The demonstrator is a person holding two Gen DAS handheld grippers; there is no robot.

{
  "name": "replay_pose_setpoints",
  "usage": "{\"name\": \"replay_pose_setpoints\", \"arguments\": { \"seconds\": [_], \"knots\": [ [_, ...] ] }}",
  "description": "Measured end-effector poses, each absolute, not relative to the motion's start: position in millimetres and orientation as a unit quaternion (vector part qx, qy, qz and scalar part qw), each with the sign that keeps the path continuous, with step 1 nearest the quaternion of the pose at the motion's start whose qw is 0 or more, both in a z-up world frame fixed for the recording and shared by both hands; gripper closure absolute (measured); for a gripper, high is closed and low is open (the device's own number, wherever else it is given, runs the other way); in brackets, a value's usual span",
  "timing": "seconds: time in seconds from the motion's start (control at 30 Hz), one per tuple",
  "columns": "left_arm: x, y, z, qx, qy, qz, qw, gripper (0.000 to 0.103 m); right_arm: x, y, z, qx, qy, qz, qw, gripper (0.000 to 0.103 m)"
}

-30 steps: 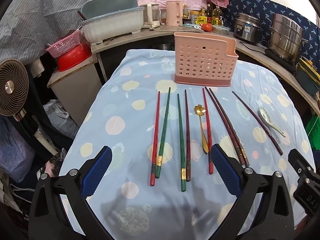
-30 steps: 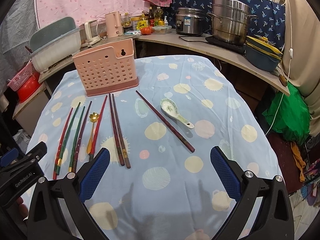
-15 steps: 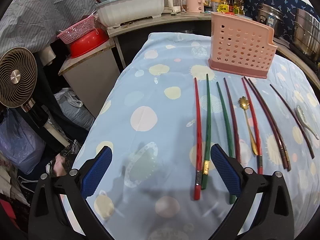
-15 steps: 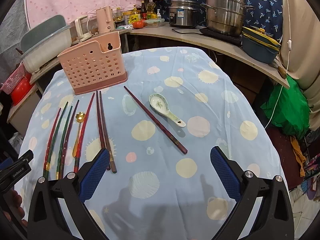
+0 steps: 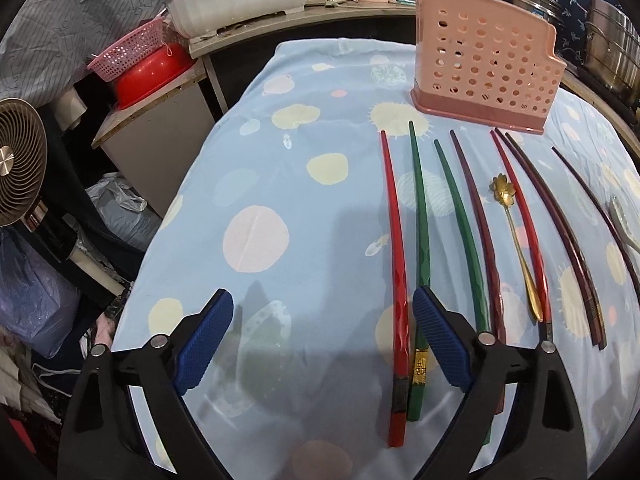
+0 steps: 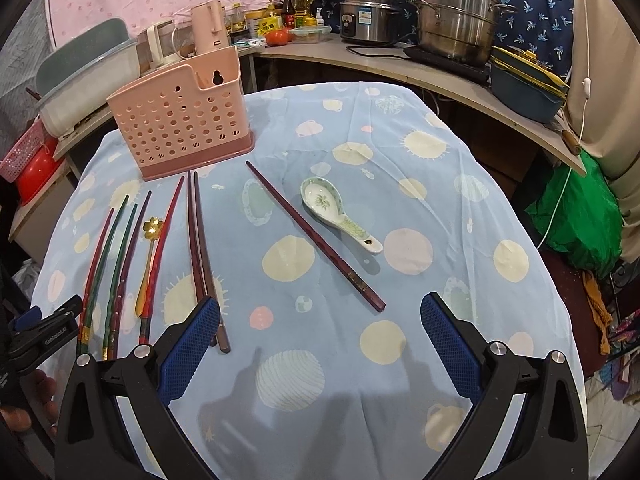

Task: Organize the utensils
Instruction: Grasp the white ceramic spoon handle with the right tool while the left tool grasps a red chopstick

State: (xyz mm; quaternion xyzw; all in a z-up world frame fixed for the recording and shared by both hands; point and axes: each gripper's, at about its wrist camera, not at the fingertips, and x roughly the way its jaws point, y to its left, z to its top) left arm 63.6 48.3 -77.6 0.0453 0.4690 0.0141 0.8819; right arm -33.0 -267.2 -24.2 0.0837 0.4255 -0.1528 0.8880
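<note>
Red and green chopsticks point(image 5: 418, 240) lie side by side on the surface, long axes pointing away toward the pink basket point(image 5: 484, 76). Your left tongs point(image 5: 322, 340), spread wide and gripping nothing, sit nearest, just left of them; right tongs point(image 6: 320, 344) likewise gape empty.
</note>
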Motion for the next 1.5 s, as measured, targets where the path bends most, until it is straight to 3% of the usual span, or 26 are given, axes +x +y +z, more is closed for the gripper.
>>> {"name": "replay_pose_setpoints", "arguments": {
  "seconds": [0.3, 0.37, 0.5, 0.63, 0.7, 0.93, 1.1, 1.5],
  "knots": [
    [61, 56, -90, 0.037, 0.482, 0.009, 0.875, 0.025, -28, -265, -29, 0.082, 0.433, -0.151, 0.885, 0.007],
    [58, 55, -89, 0.035, 0.481, 0.002, 0.876, 0.032, -29, -265, -30, 0.082, 0.434, -0.150, 0.884, 0.007],
    [52, 49, -86, 0.037, 0.482, -0.020, 0.875, 0.052, -29, -268, -29, 0.084, 0.431, -0.153, 0.886, 0.007],
    [46, 43, -81, 0.034, 0.487, -0.051, 0.871, 0.084, -27, -276, -26, 0.088, 0.424, -0.159, 0.887, 0.007],
    [47, 43, -79, 0.022, 0.492, -0.060, 0.868, 0.095, -25, -281, -25, 0.092, 0.421, -0.157, 0.889, 0.010],
    [52, 44, -77, -0.001, 0.500, -0.067, 0.864, 0.095, -4, -311, -23, 0.105, 0.415, -0.148, 0.892, 0.029],
    [55, 39, -79, 0.001, 0.505, -0.067, 0.860, 0.096, 20, -329, -33, 0.121, 0.433, -0.132, 0.884, 0.051],
    [62, 31, -81, 0.008, 0.509, -0.066, 0.858, 0.096, 46, -331, -66, 0.118, 0.471, -0.105, 0.868, 0.082]
  ]
}}
